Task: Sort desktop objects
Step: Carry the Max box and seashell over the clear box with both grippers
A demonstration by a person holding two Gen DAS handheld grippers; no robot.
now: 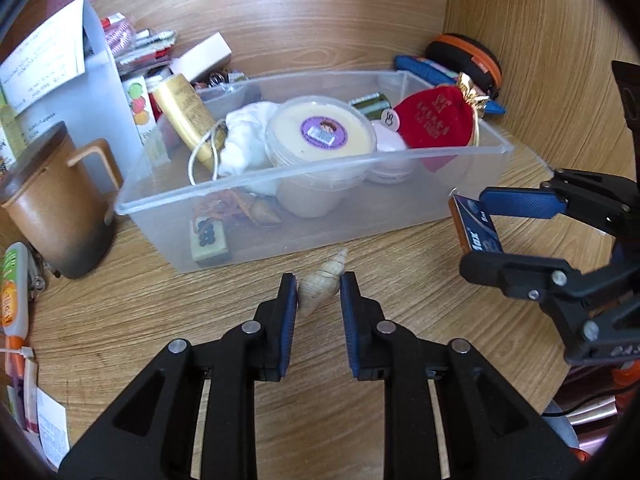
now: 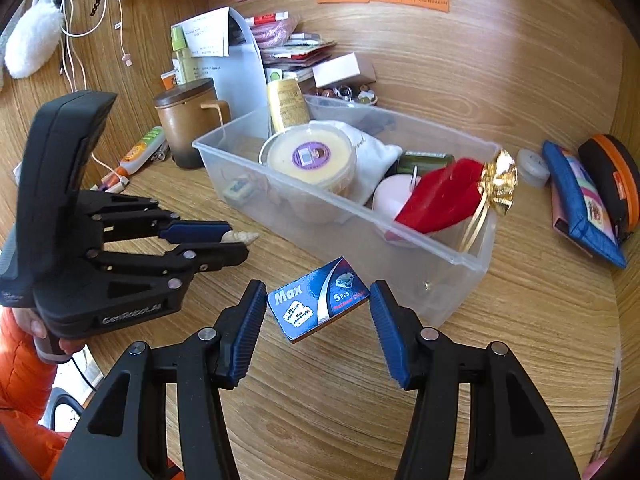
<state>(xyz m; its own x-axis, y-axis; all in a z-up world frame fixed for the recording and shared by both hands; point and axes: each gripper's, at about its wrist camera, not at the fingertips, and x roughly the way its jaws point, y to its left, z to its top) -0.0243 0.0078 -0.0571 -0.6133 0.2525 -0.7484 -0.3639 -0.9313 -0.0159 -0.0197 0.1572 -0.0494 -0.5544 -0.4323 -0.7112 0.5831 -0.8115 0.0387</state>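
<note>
Left gripper (image 1: 318, 294): jaws parted around a pale spiral seashell (image 1: 320, 286) lying on the wooden desk (image 1: 400, 300). The left pad touches or nearly touches the shell; a gap shows at the right pad. Firm grip cannot be confirmed. The shell's tip points toward the clear plastic bin (image 1: 280, 184), just in front of its near wall.

Right gripper (image 2: 318, 316): jaws wide open, straddling a small blue box marked "Max" (image 2: 318, 300). Clearance is visible on both sides in the right wrist view. The box lies beside the bin's near corner; whether it rests flat on the desk cannot be told.

Bin contents: round lidded tub (image 1: 320, 130), red drawstring pouch (image 1: 434, 122), white cloth (image 1: 248, 136), mahjong tile (image 1: 210, 242).

View differences: the left wrist view shows the blue box edge-on between the right gripper's pads, appearing close to them. The right wrist view shows the left gripper (image 2: 240, 242) from the side with the shell's tip protruding past its fingers, and an orange sleeve (image 2: 20, 360) behind it. A brown lidded mug (image 1: 60, 204) stands left of the bin.
</note>
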